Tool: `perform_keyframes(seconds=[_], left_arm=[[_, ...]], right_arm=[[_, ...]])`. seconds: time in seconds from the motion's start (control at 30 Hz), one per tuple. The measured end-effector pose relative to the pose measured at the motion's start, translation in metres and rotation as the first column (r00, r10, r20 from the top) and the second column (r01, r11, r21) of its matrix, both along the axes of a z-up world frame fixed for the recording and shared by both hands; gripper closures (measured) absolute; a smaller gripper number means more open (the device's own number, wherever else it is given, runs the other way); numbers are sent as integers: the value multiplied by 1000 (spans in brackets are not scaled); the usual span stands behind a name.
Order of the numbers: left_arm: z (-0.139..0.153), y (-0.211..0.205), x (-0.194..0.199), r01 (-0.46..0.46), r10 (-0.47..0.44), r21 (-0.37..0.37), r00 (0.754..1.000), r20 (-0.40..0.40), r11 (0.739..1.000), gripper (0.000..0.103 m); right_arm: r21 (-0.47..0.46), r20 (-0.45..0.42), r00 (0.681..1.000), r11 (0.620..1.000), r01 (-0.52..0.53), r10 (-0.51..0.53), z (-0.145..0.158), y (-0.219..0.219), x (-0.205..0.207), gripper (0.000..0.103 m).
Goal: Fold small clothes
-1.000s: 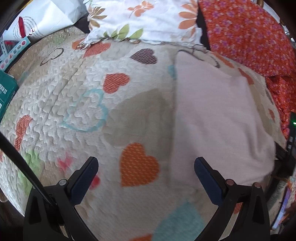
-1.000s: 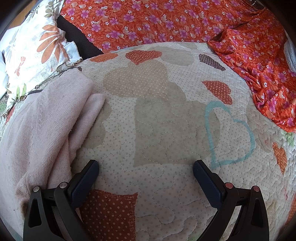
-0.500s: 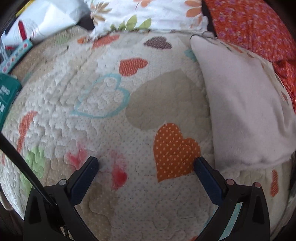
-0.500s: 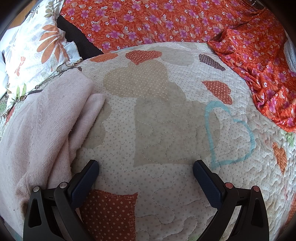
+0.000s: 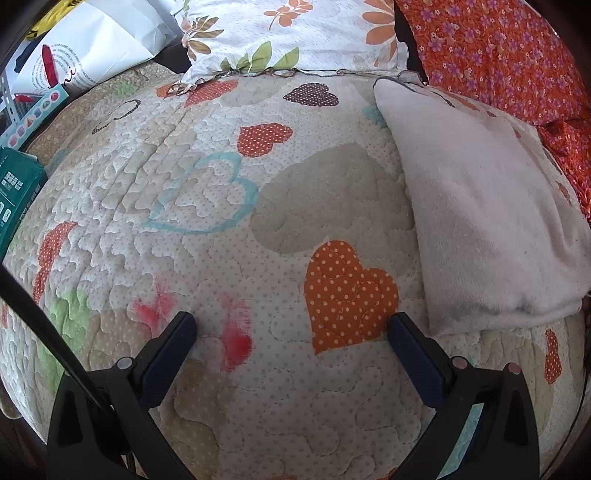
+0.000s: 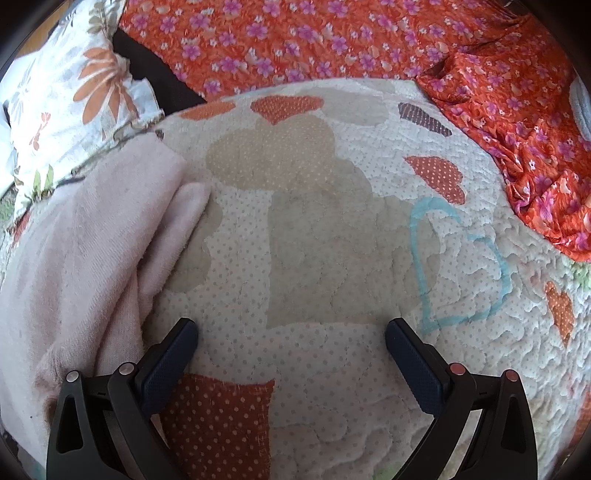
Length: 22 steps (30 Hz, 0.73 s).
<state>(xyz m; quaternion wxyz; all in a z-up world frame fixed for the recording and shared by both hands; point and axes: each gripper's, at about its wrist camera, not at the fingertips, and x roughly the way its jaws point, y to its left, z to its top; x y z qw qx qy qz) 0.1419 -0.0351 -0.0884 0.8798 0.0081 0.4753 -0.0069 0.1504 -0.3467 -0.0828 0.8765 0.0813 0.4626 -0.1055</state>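
Note:
A pale pink garment [image 5: 487, 206] lies folded flat on the heart-patterned quilt [image 5: 221, 206], at the right of the left wrist view. It also shows at the left of the right wrist view [image 6: 85, 258], with a folded flap along its right edge. My left gripper [image 5: 291, 325] is open and empty above bare quilt, left of the garment. My right gripper [image 6: 290, 332] is open and empty above bare quilt [image 6: 332, 240], with its left finger close beside the garment's edge.
A white floral pillow [image 5: 295, 33] and an orange floral cloth [image 6: 332, 44] lie at the far side of the quilt. A white bag [image 5: 85, 51] and a teal box [image 5: 14, 192] sit off the quilt's left edge.
My left gripper has moved left off the garment, so the garment has slid from the centre-right of its view to the right edge. The right gripper has barely moved.

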Motion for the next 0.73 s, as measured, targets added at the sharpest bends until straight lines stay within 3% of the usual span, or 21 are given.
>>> perform_keyframes(seconds=[0.13,0.37,0.53,0.73], left_arm=[[0,1,0,6,-6,-8,1000,-1,1000,0],[0,1,-1,1,-1,-11,1000,-2,1000,0],[1,1,0,-4,4,-17,1000,-6,1000,0],[10,9,0,-22,21,-81,1000,-7,996,0]], right_arm=[[10,-55,998,1000,14,-13,1,-1,7,0],[6,-54,998,1000,16,-15,1,0,7,0],[4,-101,994,999,44,-43,11,-5,8,0],[8,9,995,995,97,-98,44,-16,-10,0]])
